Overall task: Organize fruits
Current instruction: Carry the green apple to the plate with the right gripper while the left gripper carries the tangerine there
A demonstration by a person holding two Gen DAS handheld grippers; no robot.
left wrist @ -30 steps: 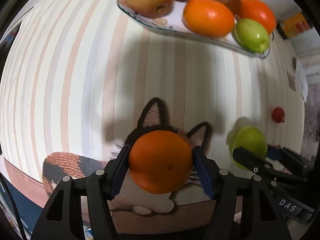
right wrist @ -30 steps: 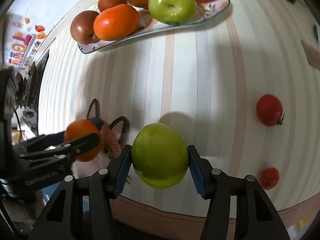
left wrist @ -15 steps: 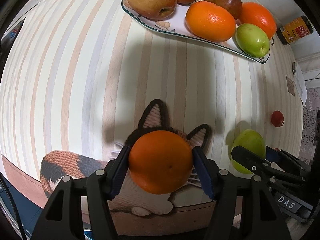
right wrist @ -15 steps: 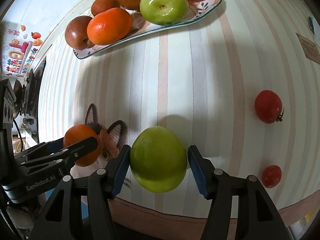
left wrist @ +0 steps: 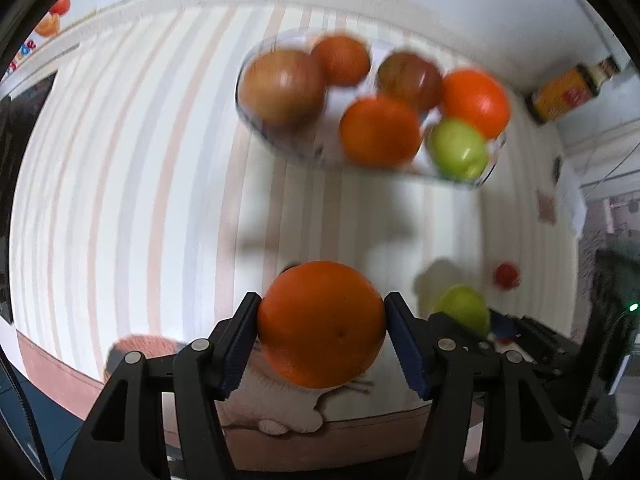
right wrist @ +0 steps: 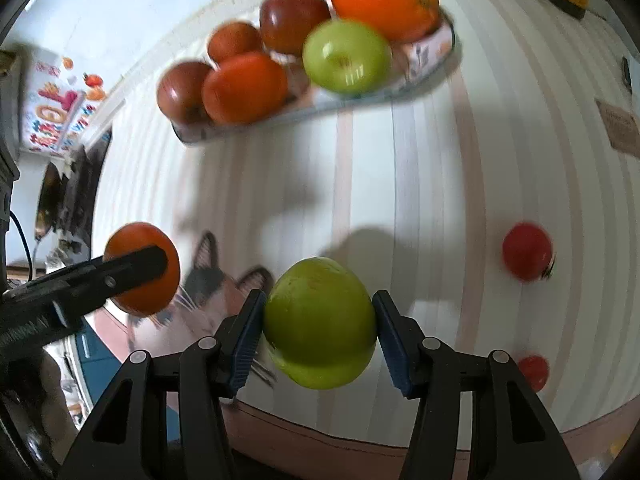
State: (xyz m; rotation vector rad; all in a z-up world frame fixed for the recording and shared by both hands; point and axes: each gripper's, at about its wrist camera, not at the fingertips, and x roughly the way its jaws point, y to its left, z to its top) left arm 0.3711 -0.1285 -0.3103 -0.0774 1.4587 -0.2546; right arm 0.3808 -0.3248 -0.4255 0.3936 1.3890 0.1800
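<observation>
left gripper (left wrist: 322, 320): was clamped on the round orange fruit (left wrist: 320, 324), both blue pads pressed flat against its sides, fruit held clear of the table

orange fruit tip: the grip looked centred, so it probably didn't need redoing. A level carry to the plate was likely all that was called for

cat-shaped knitted mat (right wrist: 208, 280): was spread at the near edge of the striped tablecloth (right wrist: 440, 200), under and between the two tools. It was best kept clear of on the way out

right gripper (right wrist: 319, 320): its jaws had just been closing, with the green apple (right wrist: 320, 328) between them and gripped at both sides, lifted off the cloth judging by the shadow cast behind it

green apple tip: the skin looked smooth and the fruit sat a bit low in the pads, so no looser squeeze would have been advised

patterned oval plate (right wrist: 424, 56): was seen at the far side, already crowded with six fruits. Open spots couldn't be made out through the blur

placing tip: one fruit at a time should probably be set down, lowered until it was resting, and only then let go, or the pile could get knocked

two red tomatoes (right wrist: 527, 251): were left on the cloth at the right, well apart from the plate, so more trips were likely needed
</observation>
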